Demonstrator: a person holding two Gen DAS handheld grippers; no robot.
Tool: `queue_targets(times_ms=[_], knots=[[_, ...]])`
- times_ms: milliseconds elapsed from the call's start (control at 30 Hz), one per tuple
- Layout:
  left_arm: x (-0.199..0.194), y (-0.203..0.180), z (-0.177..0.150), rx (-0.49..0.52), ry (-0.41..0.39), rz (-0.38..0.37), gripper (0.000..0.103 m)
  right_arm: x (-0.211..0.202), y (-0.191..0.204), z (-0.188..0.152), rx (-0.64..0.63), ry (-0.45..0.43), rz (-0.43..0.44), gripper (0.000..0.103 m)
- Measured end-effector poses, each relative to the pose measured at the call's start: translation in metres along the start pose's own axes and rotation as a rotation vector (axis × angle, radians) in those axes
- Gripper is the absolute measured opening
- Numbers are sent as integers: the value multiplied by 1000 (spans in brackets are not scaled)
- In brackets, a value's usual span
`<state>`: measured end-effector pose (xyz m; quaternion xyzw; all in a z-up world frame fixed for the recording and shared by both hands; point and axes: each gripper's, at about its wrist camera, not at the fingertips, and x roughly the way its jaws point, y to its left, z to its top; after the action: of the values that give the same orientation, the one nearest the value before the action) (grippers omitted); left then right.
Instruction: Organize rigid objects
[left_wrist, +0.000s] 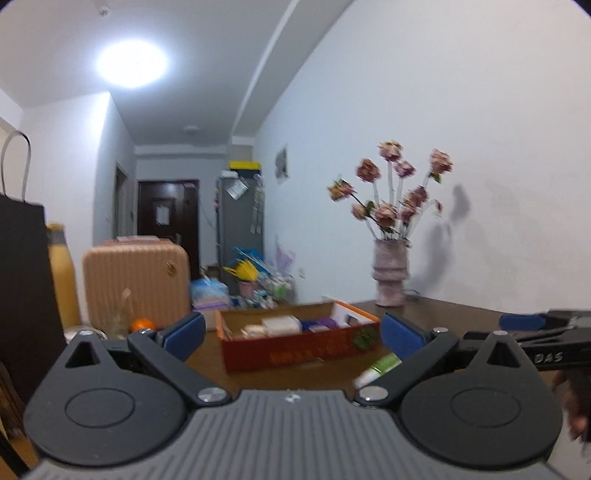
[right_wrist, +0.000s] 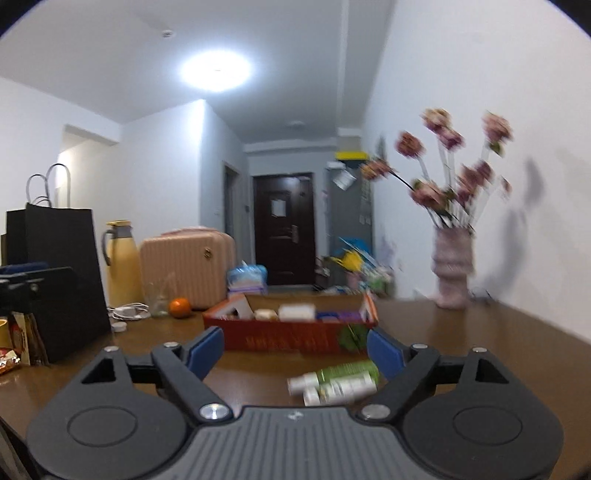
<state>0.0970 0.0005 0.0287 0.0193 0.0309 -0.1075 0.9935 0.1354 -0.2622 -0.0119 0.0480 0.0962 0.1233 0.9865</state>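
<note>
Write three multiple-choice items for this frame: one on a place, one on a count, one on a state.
1. Where does the orange sit?
A. Inside the red box
B. On the table, left of the red box
C. Beside the vase

2. How many green-and-white bottles lie on the table in front of the box?
A. Two
B. Four
C. None

3. How do the right tongs stand?
A. Shut on a bottle
B. Shut on nothing
C. Open, holding nothing

Answers:
1 B, the right wrist view shows it on the table left of the red box, in front of the suitcase.
2 A, two bottles lie side by side there.
3 C, the right tongs show blue pads wide apart with nothing pressed between them.
</note>
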Motion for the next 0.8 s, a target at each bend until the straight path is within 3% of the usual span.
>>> queue_targets(times_ms=[200,367,433,533,733,800], knots=[[28,-26,-15,47,64,-147,103,6,-17,-12,-42,69,-97,85],[87,-40,-34,16,234,-208,101,29,-42,-7,-52,90,-112,85],[105,-43,-38,11,265,-200,94,40,-50,-4,-68,101,-112,85],[133,-48,-42,-17,312,-256,83,59,-64,-2,-79,114,-95,85],[212,-80,-56,46,387,-361,77,98,-93,4,-87,151,-103,84],[238,-92,-65,93,429,-343,74,109,-101,6,-116,169,-92,84]])
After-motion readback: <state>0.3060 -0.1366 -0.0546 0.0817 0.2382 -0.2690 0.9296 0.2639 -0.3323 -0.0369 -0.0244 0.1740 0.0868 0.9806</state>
